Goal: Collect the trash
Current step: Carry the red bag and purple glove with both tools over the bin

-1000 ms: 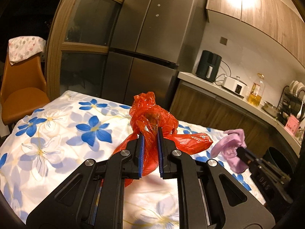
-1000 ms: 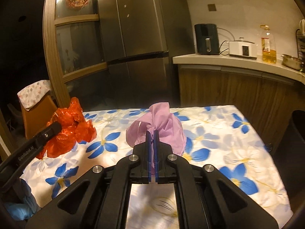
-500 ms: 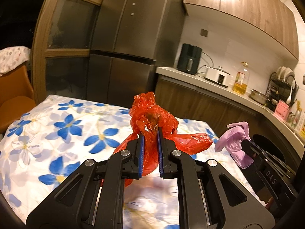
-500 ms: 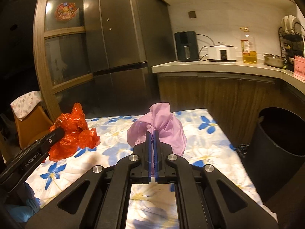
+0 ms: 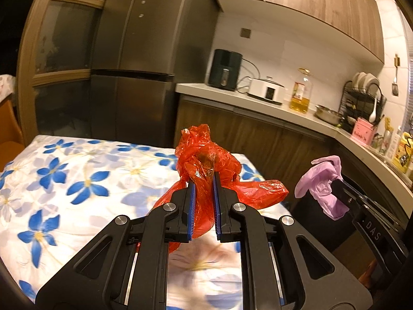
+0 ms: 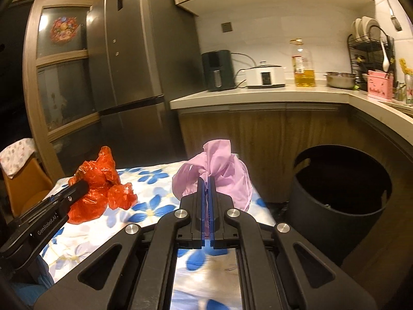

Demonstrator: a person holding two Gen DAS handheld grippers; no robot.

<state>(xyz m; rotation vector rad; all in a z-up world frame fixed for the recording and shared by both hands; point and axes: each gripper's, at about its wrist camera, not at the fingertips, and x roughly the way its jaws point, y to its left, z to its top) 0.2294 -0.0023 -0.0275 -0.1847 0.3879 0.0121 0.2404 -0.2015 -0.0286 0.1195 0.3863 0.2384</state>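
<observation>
While both bags hung clear of the floral tablecloth (image 6: 155, 201), looked to be mid-carry toward the black bin (image 6: 340, 188) at the right, off the table's right edge. Left gripper (image 5: 202, 180) clamped on the red plastic bag (image 5: 206, 155), narrow gap between the blue pads (image 5: 191, 206) packed with bunched film, knot poking out beyond the tips, a loose flap trailing right. Right gripper (image 6: 205, 183) pinched almost fully together on the pink plastic bag (image 6: 219, 170), only a sliver of pink showing between the pads, bulk ballooning past and around the tips. Seen from the left camera, pink bag (image 5: 325, 180) nearer the bin's dark mouth, red one over the table's right half. Probably called next for swinging further right until each bag sat above the bin opening, then letting go. Worth minding: light film, likely to cling to the pads on release.
</observation>
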